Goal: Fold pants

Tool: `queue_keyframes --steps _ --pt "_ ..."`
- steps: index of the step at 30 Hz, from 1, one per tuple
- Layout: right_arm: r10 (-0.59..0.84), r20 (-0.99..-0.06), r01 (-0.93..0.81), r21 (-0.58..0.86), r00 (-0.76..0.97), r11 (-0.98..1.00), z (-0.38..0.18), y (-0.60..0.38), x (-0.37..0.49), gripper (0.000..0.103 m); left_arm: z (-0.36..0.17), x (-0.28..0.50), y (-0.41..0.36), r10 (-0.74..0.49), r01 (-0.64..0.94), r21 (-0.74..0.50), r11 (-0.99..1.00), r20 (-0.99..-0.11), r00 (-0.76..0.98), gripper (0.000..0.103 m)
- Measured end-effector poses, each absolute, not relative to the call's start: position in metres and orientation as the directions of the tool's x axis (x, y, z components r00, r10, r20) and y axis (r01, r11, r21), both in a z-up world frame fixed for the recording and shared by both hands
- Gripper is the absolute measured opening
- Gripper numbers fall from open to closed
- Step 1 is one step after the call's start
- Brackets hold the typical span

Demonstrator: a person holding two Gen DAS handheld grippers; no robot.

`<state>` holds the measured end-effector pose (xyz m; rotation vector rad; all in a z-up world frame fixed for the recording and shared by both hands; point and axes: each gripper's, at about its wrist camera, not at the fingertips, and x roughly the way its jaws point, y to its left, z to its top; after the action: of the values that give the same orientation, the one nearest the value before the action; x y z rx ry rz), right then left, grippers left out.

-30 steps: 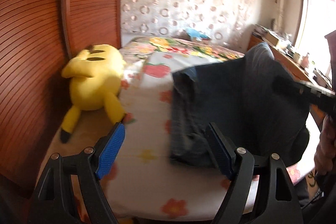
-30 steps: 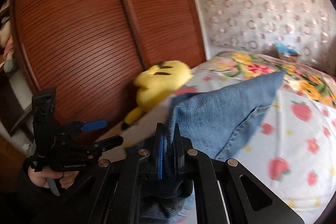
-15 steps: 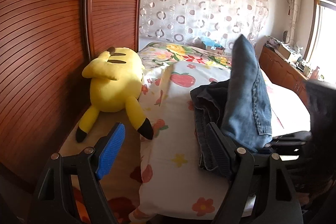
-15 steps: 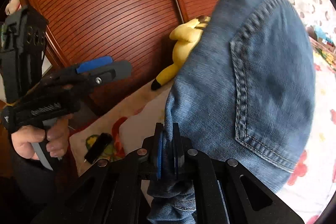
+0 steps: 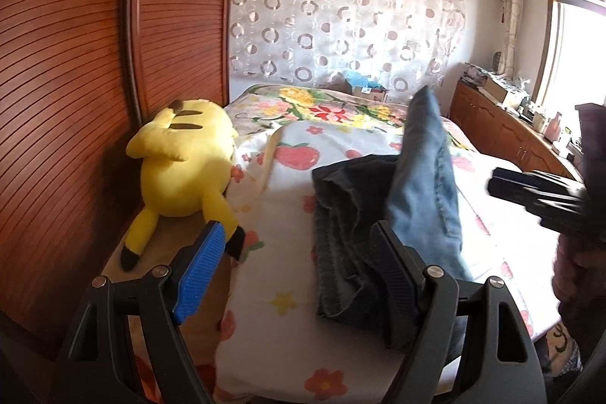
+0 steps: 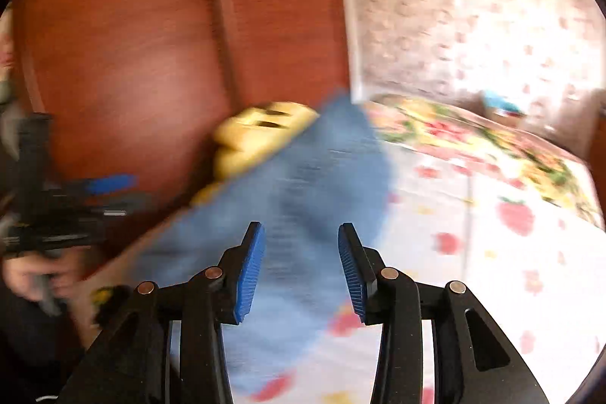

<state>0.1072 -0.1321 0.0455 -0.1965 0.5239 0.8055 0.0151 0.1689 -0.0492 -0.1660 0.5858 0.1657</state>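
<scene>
Letting go, my right fingers (image 6: 301,267) are opening off the jeans (image 5: 382,226) heaped near the bed's (image 5: 288,305) foot edge, one flap upright, while my left fingers (image 5: 299,275) hang wide and empty, so next I judge that flap needs laying flat.

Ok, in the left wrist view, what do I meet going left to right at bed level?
Reddish slatted wooden wardrobe doors → yellow plush toy → crumpled blue denim pants → black right gripper, its jaws opening.
</scene>
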Motion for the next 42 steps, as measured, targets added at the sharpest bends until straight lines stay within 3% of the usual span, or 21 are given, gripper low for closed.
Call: queue_keyframes --steps 7,12,16,25,31,38,42 --pt "0.617 -0.549 -0.719 0.042 0.564 0.694 0.035 -0.088 0.164 0.042 -0.043 0.03 0.151 0.081 -0.154 -0.084 0.984 -0.56 0.825 0.08" --pt "0.669 -0.592 -0.775 0.116 0.449 0.622 0.029 -0.055 0.184 0.042 -0.045 0.033 0.151 0.081 -0.155 -0.085 0.984 -0.565 0.821 0.08" --pt "0.65 -0.607 -0.783 0.072 0.457 0.618 0.021 -0.023 0.184 0.043 -0.049 0.039 0.154 0.085 -0.158 -0.077 0.984 -0.579 0.811 0.08" --pt "0.605 -0.641 -0.803 -0.028 0.472 0.596 0.024 -0.013 0.181 0.054 -0.063 0.088 0.166 0.077 -0.148 -0.06 0.987 -0.635 0.768 0.08" --pt "0.635 -0.618 -0.791 0.033 0.464 0.61 0.037 -0.031 0.204 0.068 -0.063 0.126 0.173 0.039 -0.117 -0.074 0.99 -0.662 0.748 0.08" --pt "0.641 -0.65 -0.791 0.101 0.407 0.604 0.026 -0.025 0.242 0.07 -0.067 0.167 0.176 0.006 -0.083 -0.077 0.994 -0.692 0.721 0.08" --pt "0.648 -0.666 -0.794 0.136 0.369 0.592 0.014 -0.018 0.262 0.077 -0.082 0.183 0.178 0.0 -0.079 -0.076 0.994 -0.719 0.695 0.08"
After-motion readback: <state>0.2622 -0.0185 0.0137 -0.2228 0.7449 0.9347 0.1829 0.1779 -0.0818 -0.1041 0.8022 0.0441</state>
